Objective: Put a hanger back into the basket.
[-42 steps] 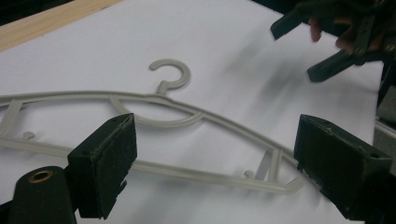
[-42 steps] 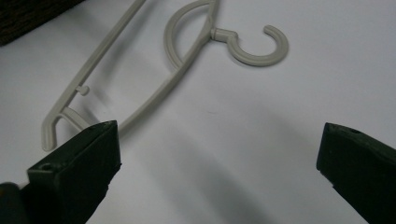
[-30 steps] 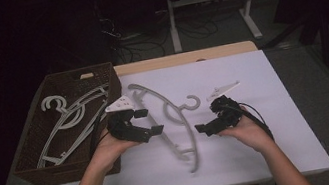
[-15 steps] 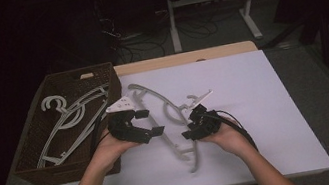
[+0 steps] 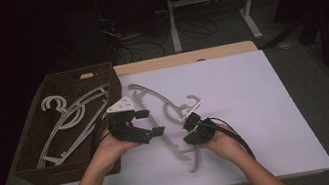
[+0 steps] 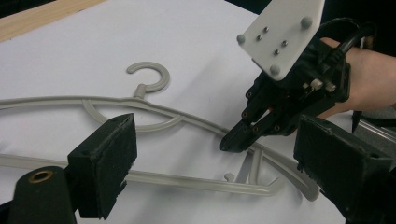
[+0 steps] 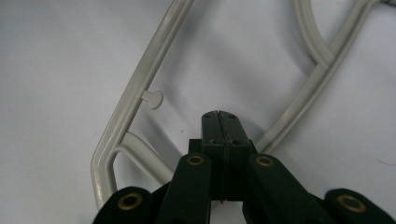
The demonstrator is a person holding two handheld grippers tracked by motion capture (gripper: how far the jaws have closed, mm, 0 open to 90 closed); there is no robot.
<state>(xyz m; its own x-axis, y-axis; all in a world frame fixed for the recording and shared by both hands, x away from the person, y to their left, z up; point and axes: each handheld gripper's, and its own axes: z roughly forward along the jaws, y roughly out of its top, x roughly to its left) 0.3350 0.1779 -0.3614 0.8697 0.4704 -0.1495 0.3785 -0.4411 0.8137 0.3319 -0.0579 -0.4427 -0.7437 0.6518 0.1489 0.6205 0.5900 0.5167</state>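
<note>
Right gripper [image 7: 219, 123], jaws pressed together, tips over grey plastic hanger [image 5: 164, 105]; left gripper [image 6: 215, 172] spread wide beside that hanger.

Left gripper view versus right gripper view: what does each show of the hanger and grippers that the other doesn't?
Left gripper view: the hanger's hook, the left gripper with jaws wide apart, and the right gripper tip down at the hanger's arm. Right gripper view: the right gripper's own jaws pressed together with nothing between them, above the hanger's corner beside a small peg. Both: the grey hanger flat on the white table.
</note>
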